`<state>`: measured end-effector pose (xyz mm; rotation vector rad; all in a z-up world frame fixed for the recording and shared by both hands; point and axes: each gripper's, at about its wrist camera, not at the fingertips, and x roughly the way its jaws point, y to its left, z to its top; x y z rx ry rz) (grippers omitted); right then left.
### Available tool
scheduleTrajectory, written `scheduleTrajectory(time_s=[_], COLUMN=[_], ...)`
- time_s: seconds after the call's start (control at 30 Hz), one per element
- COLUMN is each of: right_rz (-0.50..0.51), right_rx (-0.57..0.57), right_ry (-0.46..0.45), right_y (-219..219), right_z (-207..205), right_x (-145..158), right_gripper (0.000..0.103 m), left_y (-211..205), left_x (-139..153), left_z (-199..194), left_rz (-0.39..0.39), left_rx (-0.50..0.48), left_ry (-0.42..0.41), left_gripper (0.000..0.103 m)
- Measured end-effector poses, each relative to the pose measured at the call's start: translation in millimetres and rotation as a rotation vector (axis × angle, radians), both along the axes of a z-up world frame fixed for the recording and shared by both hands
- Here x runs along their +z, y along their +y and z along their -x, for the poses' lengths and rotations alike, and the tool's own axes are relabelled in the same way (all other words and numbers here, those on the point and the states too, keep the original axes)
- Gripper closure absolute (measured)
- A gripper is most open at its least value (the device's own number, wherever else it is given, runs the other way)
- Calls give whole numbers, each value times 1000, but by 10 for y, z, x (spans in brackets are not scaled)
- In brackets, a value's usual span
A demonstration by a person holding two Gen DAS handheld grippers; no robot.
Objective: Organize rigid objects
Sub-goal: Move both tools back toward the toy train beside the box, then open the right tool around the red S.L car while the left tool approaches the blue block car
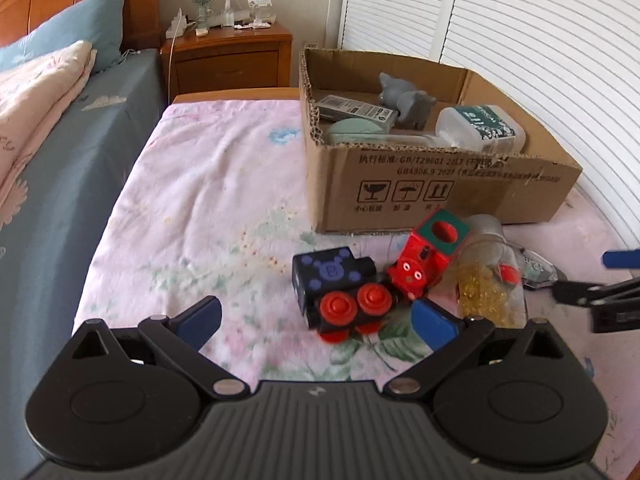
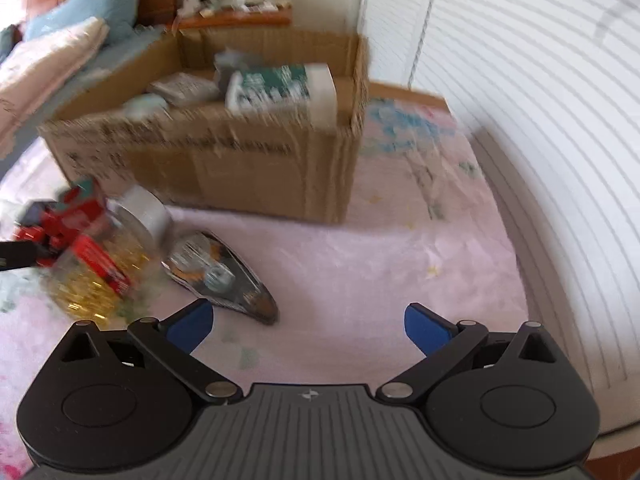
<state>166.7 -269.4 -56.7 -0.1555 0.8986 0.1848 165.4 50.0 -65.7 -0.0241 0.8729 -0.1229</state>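
A red and black toy train (image 1: 360,284) lies on the pink floral bedsheet (image 1: 208,184), just before the cardboard box (image 1: 432,184). The left gripper (image 1: 316,320) hovers over it, jaws apart. The right gripper (image 2: 310,326), jaws apart, holds nothing.

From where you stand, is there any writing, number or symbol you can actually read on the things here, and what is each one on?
"GB/T29601" and "GB4806.9 2021", partly legible: front of the cardboard box.
Three handling pictograms (fragile glass, umbrella, up arrows), small captions unreadable: same box front.
"B": top of the dark blue toy block.
Green label on the clear container in the box: too small to read.
Label on the flat pack in the box: unreadable.
Right wrist view: all text blurred.
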Motion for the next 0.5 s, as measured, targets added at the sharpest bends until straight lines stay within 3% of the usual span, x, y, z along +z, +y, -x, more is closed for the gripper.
scheduleTrajectory(time_s=[0.27, 0.5], right_rz=[-134, -36], right_rx=[188, 324], right_ry=[-89, -86], right_y=[351, 916], right_z=[12, -104], right_x=[443, 307], right_gripper=[0, 0], left_y=[96, 233], left_x=[-114, -104], left_z=[-89, 3], left_rz=[7, 30], left_rx=[35, 32], left_ry=[41, 47], left_gripper=[2, 2])
